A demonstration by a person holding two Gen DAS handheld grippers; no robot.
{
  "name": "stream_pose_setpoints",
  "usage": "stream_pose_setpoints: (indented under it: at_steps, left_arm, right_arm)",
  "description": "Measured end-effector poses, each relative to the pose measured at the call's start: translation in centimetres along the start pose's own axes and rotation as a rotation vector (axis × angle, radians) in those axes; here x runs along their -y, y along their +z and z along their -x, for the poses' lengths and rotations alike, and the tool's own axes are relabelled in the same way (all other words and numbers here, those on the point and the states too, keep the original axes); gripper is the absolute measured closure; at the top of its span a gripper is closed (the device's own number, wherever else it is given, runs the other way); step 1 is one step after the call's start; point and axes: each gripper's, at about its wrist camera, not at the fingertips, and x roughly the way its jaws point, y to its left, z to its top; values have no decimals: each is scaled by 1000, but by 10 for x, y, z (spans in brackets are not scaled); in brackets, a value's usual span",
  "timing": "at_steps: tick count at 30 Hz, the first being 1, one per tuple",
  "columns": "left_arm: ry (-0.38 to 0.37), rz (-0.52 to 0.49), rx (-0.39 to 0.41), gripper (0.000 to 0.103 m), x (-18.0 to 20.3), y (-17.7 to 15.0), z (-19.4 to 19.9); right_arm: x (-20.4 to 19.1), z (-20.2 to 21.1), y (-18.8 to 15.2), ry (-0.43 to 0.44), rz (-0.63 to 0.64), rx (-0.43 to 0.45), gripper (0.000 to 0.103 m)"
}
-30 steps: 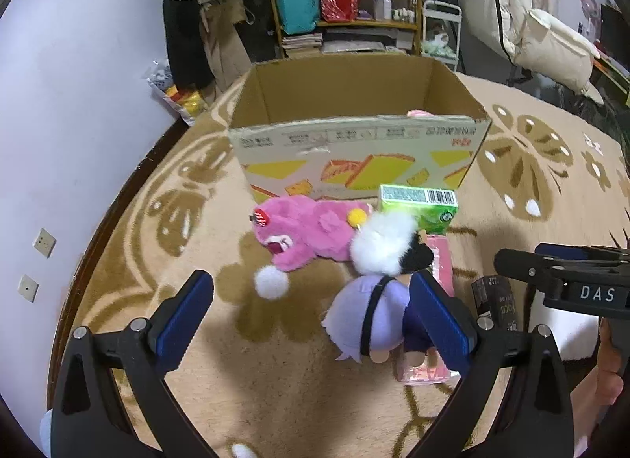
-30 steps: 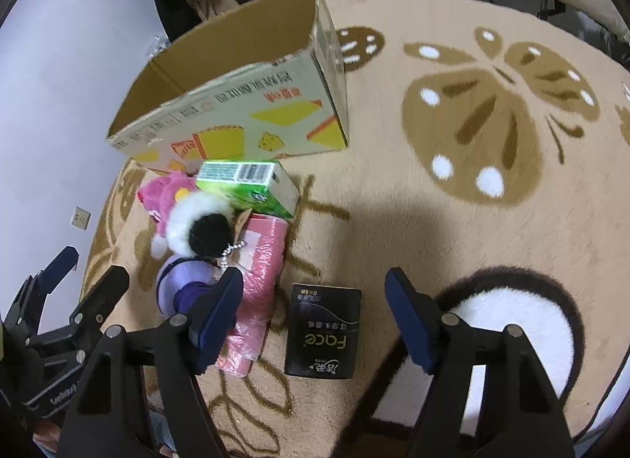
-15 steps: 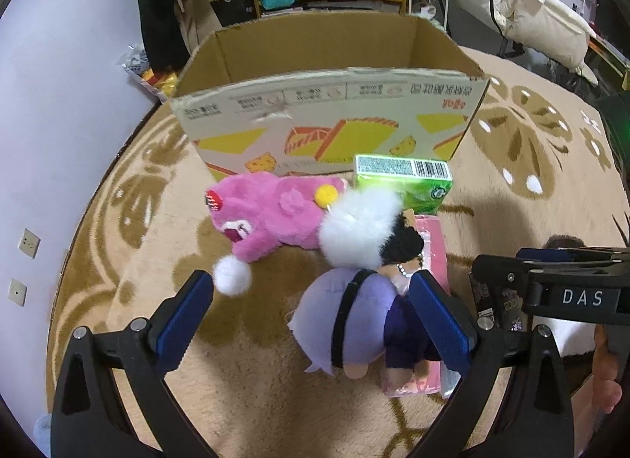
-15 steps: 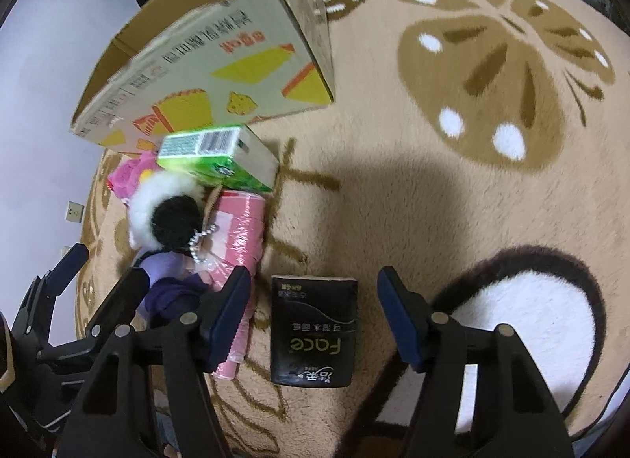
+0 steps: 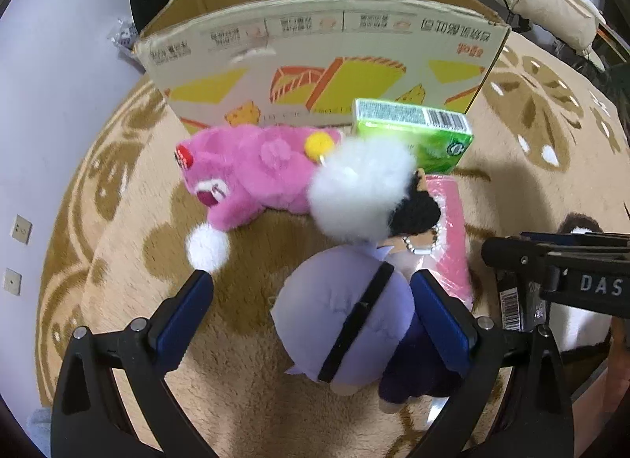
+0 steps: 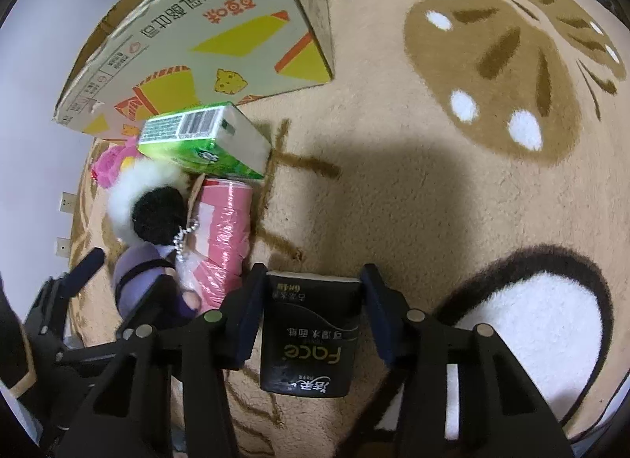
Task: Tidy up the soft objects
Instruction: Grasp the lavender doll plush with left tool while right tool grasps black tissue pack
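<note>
A: Left gripper (image 5: 311, 306)?
B: Wide apart; purple doll (image 5: 346, 324) lower centre, against its right pad; no grip.
A: Right gripper (image 6: 311, 300)?
B: Apart, straddling black pack (image 6: 309, 336); contact unclear; pack's lower end half hidden.

Bare rug (image 6: 453, 190) right of the cardboard box (image 5: 323, 60), plush pile (image 5: 299, 178) crowding its front

Before the box (image 5: 323, 48) on the rug (image 6: 413, 190): bear (image 5: 256, 170) left, carton (image 5: 413, 135) right; pompom (image 5: 362, 190), doll (image 5: 346, 320) and tissue pack (image 6: 311, 332) nearer.
</note>
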Motion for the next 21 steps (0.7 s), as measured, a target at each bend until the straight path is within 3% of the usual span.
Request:
stream_pose_setpoints:
  at_steps: [6,12,15,21]
  left_arm:
    - [-14,22,-27,9,-1,-4,-6]
    - [-86,63,-60,35,-4,-9,-7]
    - [-112,63,-61,37,-1,-11,-5]
    - [-58,47,-22,38,1,-17,5]
  right_arm:
    - [-12,2,3,12,29,23,53]
    - [-23,9,5,15,56,73,53]
    - [-25,12,7,22,72,102,53]
    - [-25,28,9,26,110,152,53]
